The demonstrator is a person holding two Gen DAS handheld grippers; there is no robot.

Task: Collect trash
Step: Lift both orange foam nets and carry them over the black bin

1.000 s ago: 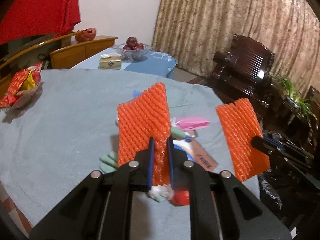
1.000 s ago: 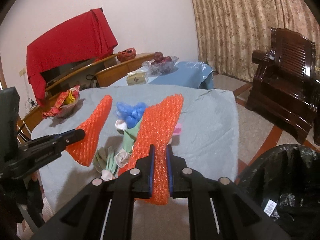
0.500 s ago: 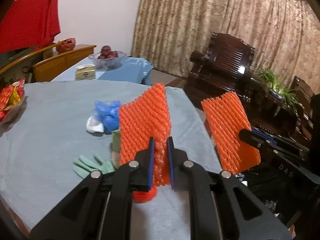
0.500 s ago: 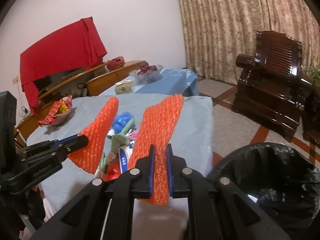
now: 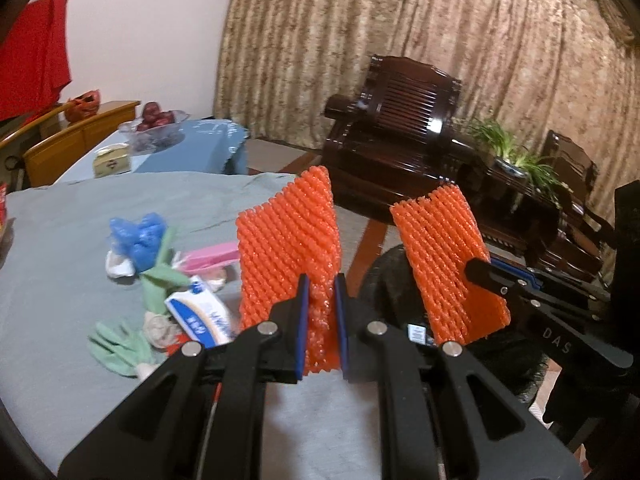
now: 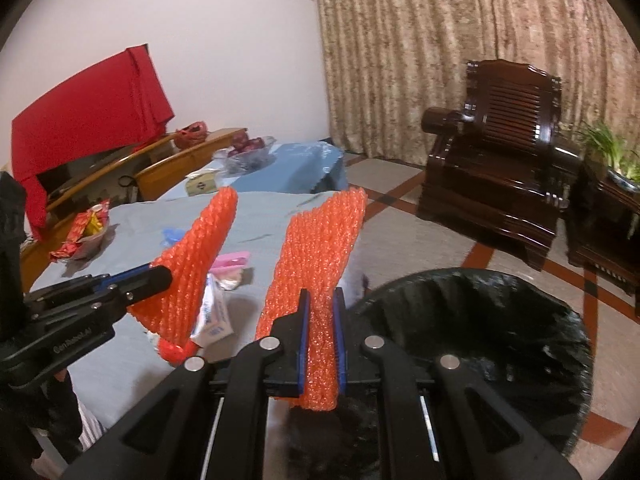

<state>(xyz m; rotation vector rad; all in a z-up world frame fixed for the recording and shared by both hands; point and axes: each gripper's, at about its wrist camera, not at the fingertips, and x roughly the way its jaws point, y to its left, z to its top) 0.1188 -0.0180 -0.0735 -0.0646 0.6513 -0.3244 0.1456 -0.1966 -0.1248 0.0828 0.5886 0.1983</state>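
Observation:
My left gripper is shut on an orange foam net sleeve, held upright above the table's edge. My right gripper is shut on a second orange foam net sleeve, held near the rim of a black-lined trash bin. Each gripper shows in the other view: the right one with its sleeve, the left one with its sleeve. More trash lies on the grey tablecloth: a blue plastic wad, a pink wrapper, a white-blue packet, a green glove.
A dark wooden armchair stands beyond the bin before a curtain. A small blue-covered table with a fruit bowl and a box sits behind the main table. A snack bowl is at the table's far left.
Both grippers have swung right with their sleeves, away from the table's middle. The bin has come larger and closer in the right wrist view, and the armchair is nearer the centre.

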